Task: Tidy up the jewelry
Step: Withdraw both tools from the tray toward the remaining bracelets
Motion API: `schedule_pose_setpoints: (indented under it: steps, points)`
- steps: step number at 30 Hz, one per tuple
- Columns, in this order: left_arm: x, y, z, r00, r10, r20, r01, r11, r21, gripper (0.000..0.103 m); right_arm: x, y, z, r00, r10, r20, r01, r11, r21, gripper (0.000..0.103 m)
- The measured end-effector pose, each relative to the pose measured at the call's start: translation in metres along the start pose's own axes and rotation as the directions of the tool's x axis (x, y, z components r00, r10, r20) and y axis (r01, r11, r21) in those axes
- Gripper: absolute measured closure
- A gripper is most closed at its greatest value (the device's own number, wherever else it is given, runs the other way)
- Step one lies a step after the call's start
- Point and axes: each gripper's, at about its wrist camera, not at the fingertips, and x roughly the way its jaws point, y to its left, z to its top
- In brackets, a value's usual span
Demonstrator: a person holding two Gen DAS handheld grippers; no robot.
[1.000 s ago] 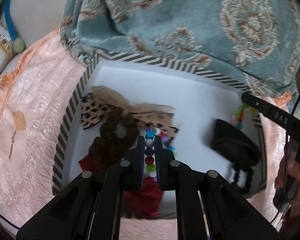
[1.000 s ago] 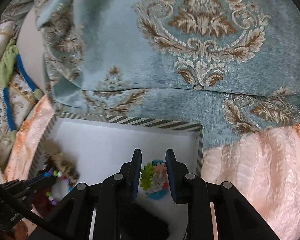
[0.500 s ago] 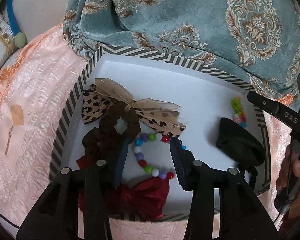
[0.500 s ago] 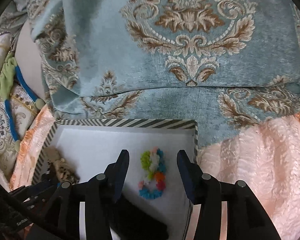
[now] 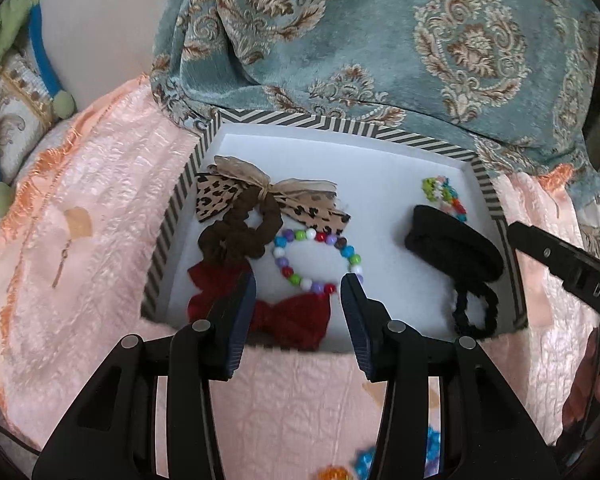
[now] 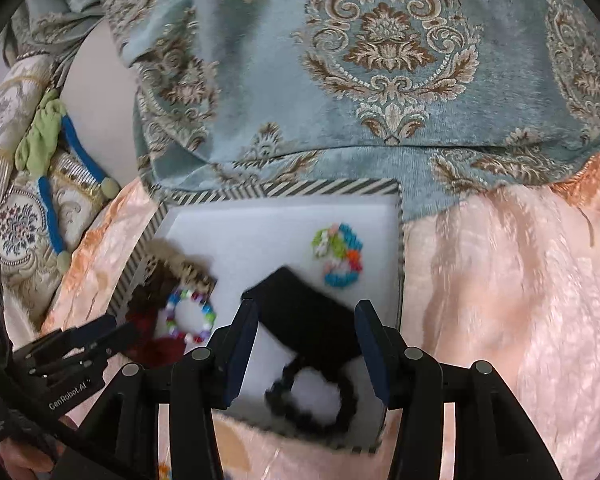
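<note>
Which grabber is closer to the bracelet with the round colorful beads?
Left. The left gripper hangs open right at the bead bracelet. The right gripper is off to the side, over the black pouch.

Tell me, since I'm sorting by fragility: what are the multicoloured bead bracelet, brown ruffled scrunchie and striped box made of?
Multicoloured bead bracelet: probably plastic, as the round beads look glossy and opaque. Brown ruffled scrunchie: soft matte fabric, gathered in ruffles. Striped box: seemingly printed cardboard, with thin stiff walls and a matte white inside.
</note>
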Motion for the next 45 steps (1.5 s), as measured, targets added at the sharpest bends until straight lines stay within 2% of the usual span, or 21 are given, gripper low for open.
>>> schedule_pose_setpoints:
  steps: [7,9,10,14,20,27,33,39,40,41,42,45]
  points:
    - [-0.032,0.001,-0.023,0.999,0.017,0.031,-0.017,1.0,-0.005,0.059,-0.026,0.023,-0.025,1.0,0.004,0.02,-0.003,1.0,-0.03,0.052]
    - [-0.04,0.002,-0.029,0.999,0.021,0.039,-0.021,1.0,-0.008,0.059,-0.034,0.03,-0.033,1.0,0.002,0.03,-0.001,0.999,-0.035,0.043]
    - [-0.042,0.002,-0.032,0.999,0.023,0.043,-0.023,1.0,-0.009,0.059,-0.037,0.033,-0.037,0.999,-0.001,0.033,0.002,0.999,-0.04,0.041]
    - [-0.054,0.002,-0.043,0.998,0.031,0.054,-0.03,1.0,-0.003,0.059,-0.05,0.047,-0.052,0.999,-0.01,0.038,0.013,0.996,-0.084,0.041]
    - [-0.073,0.004,-0.057,0.996,0.04,0.08,-0.04,0.999,0.004,0.059,-0.072,0.057,-0.069,0.999,0.009,0.05,-0.005,0.996,-0.088,0.041]
    - [-0.092,0.01,-0.075,0.997,0.02,0.078,-0.02,1.0,-0.003,0.059,-0.086,0.068,-0.088,0.999,0.008,0.041,-0.004,0.994,-0.111,0.041]
    - [-0.093,0.015,-0.09,0.999,-0.016,0.033,0.017,1.0,-0.008,0.059,-0.083,0.067,-0.106,1.0,0.022,0.003,-0.022,0.993,-0.113,0.041]
    - [-0.078,0.017,-0.102,0.997,-0.053,-0.064,0.052,0.999,-0.015,0.059,-0.058,0.059,-0.123,0.997,0.044,-0.07,-0.051,0.994,-0.093,0.042]
    - [-0.073,0.016,-0.104,0.995,-0.053,-0.082,0.052,0.999,-0.012,0.059,-0.051,0.059,-0.125,0.995,0.046,-0.086,-0.054,0.994,-0.096,0.044]
    - [-0.069,0.015,-0.105,0.994,-0.052,-0.098,0.052,0.999,-0.011,0.059,-0.045,0.059,-0.127,0.994,0.05,-0.102,-0.06,0.993,-0.099,0.052]
    - [-0.064,0.015,-0.108,0.992,-0.052,-0.118,0.051,0.999,-0.014,0.059,-0.038,0.058,-0.129,0.991,0.055,-0.121,-0.067,0.993,-0.097,0.055]
    - [-0.052,0.017,-0.113,0.986,-0.061,-0.153,0.056,0.998,-0.034,0.059,-0.024,0.056,-0.13,0.986,0.072,-0.15,-0.086,0.993,-0.086,0.055]
